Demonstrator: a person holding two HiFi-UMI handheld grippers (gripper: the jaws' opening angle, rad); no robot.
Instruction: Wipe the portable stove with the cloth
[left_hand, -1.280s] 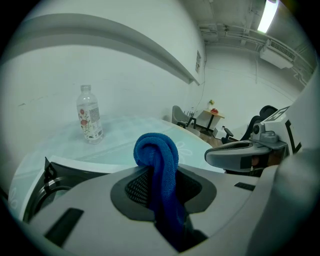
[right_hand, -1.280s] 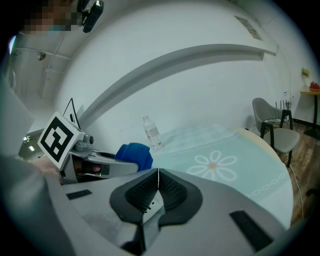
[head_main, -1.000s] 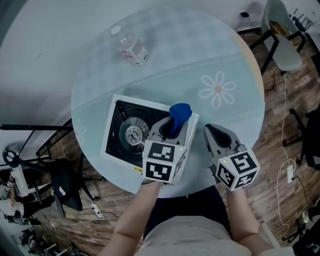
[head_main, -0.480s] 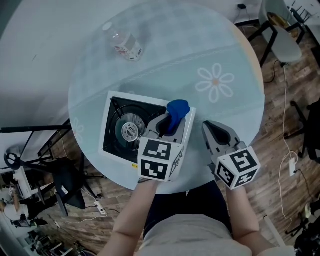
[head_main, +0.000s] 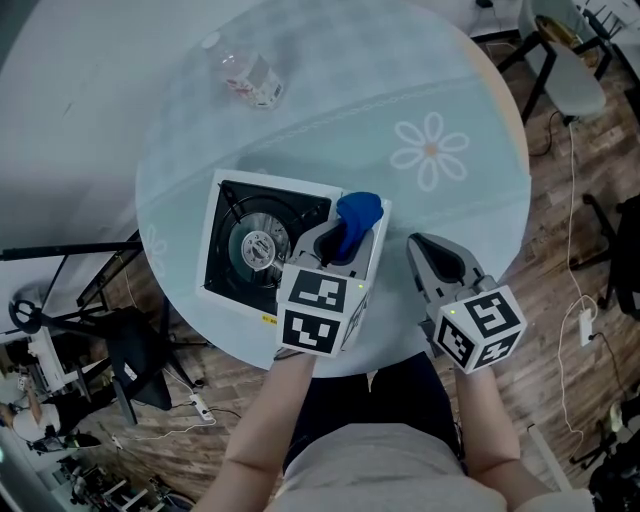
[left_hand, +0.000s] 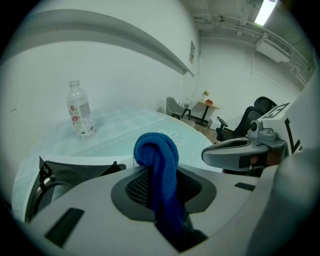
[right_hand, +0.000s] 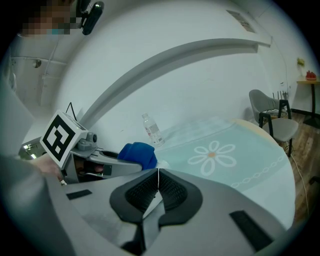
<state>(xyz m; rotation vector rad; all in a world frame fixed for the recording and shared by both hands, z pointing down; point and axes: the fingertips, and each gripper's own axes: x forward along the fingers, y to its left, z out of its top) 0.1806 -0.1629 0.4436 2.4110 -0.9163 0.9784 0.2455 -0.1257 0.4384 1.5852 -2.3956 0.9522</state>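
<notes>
Your left gripper (head_main: 338, 246) is clamped on the bright blue terry cloth (head_main: 358, 212), which sticks out past the jaw tips as a small rolled wad over the far right corner of the white square portable stove with the black top (head_main: 228, 270); I cannot tell whether the wad touches the metal. Start with the danger on the left. The stove's raised pan supports and round burner lie that way, and a wad this tight could snag on a prong and be dragged out of the jaws. The stove's near left corner also sits close to the edge of the round pale green table with the daisy print (head_main: 440, 110). Nothing braces the stove, so a firm stroke to the left could push it toward that edge. In the middle, so little cloth shows beyond the jaws that a steep angle would probably put hard plastic on the surface instead of fabric. On the right, your right gripper (head_main: 440, 262) hovers just beside the stove, jaws pressed together on nothing, so it steadies nothing. The clear plastic water bottle (head_main: 247, 78) stands well apart at the far side, and I judge it safe.
</notes>
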